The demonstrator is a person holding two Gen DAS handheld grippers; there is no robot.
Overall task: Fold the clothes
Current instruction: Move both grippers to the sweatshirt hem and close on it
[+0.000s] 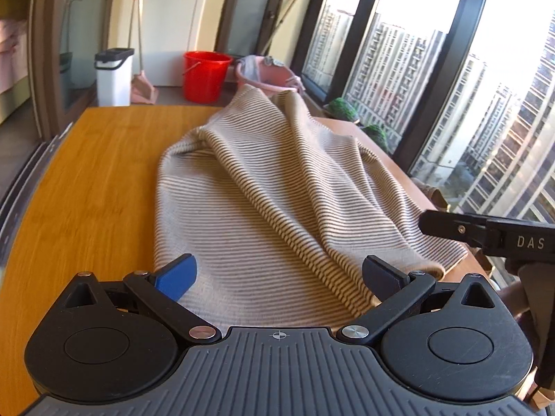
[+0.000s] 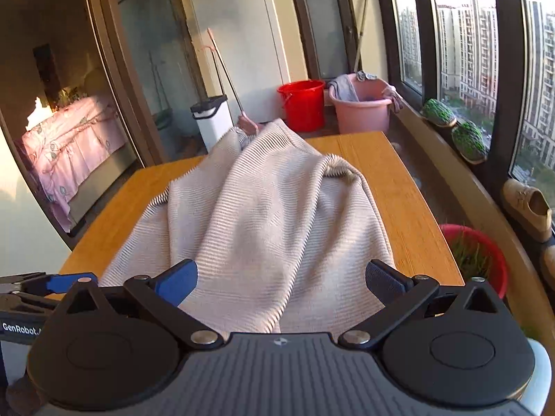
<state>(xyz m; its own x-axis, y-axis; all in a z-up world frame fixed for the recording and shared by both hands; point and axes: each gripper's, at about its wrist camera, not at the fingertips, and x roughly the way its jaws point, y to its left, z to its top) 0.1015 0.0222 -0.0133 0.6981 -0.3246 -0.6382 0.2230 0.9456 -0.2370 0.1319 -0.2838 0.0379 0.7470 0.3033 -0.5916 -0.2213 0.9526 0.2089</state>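
A striped knit garment point(image 1: 263, 187), beige with fine brown lines, lies rumpled on the wooden table point(image 1: 90, 187), heaped into long diagonal ridges that run from its far end down to the near edge, where the cloth reaches right up to both tools. The left gripper point(image 1: 279, 279) stands with its jaws spread wide over the near hem, nothing between the blue finger and the black one; the right gripper point(image 2: 281, 282) is likewise spread wide above the cloth just beside it, holding nothing. In the left wrist view the right gripper's black body shows at the right margin, so the 2 tools sit close together along the same edge. No fold has been made yet, judging from how the garment lies: it is neither flat nor squared, and the step in hand looks like reaching for the near hem to spread the piece out. The next move probably calls for each gripper to settle on a separate point of that hem, well apart, and close on a single layer, since the ridges hide where layers overlap. Beyond the table stand a red bucket point(image 2: 301, 104) and a pink basin point(image 2: 364, 107).
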